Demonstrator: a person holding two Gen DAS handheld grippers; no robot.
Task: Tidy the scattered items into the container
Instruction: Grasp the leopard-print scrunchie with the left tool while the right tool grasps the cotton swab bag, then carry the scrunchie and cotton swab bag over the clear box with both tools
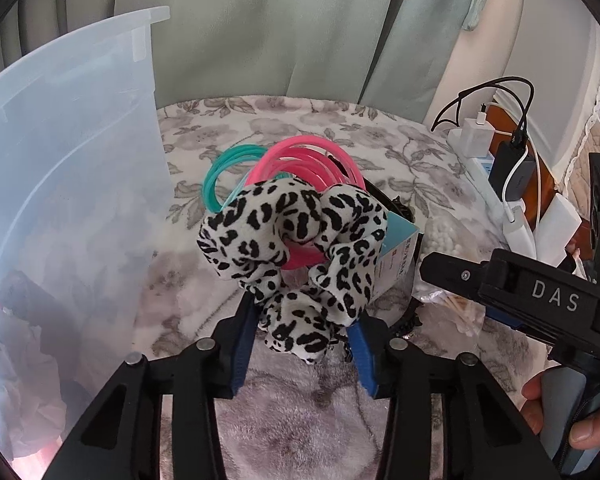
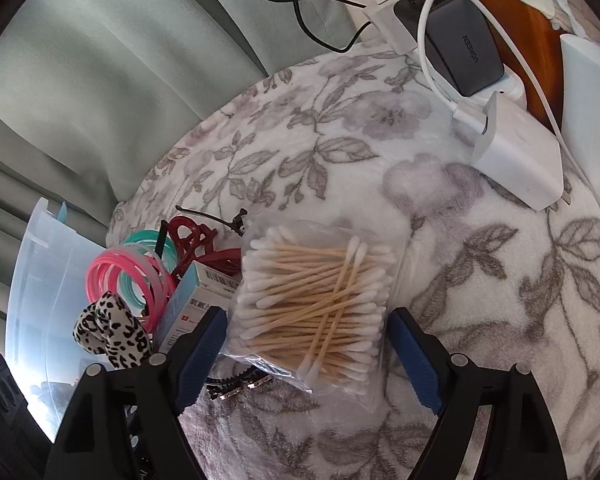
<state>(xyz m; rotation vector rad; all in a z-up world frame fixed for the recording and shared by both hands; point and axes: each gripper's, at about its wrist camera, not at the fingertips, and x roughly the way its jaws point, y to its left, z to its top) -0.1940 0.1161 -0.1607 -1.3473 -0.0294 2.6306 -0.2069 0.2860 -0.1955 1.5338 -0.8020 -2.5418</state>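
Two grippers work together: the left gripper (image 1: 300, 344) pinches the leopard scrunchie (image 1: 296, 248), soft and light, at its lower fold, the container (image 1: 72, 160) at nine o'clock. The right gripper (image 2: 306, 352), fingers wide, straddles the slippery cotton-swab bag (image 2: 312, 300); grip mid-bundle.

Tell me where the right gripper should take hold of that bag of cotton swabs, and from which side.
Grip the bag of cotton swabs across its thick middle, coming down from above. It lies flat on the floral blanket, and the open right gripper already straddles its near end. The swabs run roughly crosswise between the pads, so closing there should pinch the bundle rather than loose plastic at the edge.
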